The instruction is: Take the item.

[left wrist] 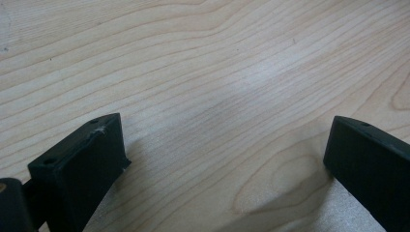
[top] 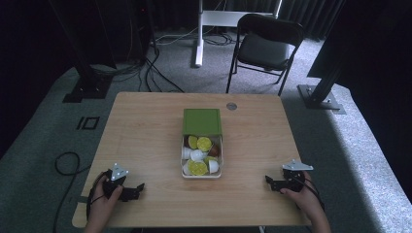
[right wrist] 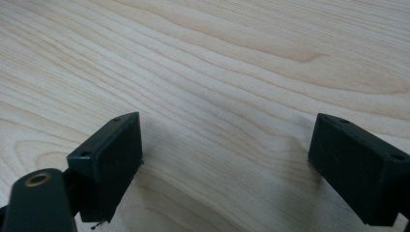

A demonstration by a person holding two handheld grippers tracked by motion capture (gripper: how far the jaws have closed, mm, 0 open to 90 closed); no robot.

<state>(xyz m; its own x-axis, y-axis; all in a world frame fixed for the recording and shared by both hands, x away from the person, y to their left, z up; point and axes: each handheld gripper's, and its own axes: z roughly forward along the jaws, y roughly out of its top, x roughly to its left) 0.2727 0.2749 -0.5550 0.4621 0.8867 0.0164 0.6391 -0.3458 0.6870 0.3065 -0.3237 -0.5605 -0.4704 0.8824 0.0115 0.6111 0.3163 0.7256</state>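
A small box (top: pixel 201 171) sits in the middle of the wooden table (top: pixel 145 126), holding several capsules with green, white and dark tops. Its green lid (top: pixel 202 121) lies just behind it. My left gripper (top: pixel 137 190) rests near the table's front left, held by a hand, pointing toward the box. My right gripper (top: pixel 270 182) rests at the front right, also pointing inward. In the left gripper view the gripper (left wrist: pixel 227 145) stands open over bare wood. The right gripper (right wrist: pixel 226 140) is likewise open in its own view, with nothing between the jaws.
A black folding chair (top: pixel 265 46) stands beyond the table's far edge. A round grommet (top: pixel 231 106) sits in the tabletop near the far side. Black stand feet (top: pixel 82 90) and cables lie on the floor at left, a metal base (top: pixel 320 99) at right.
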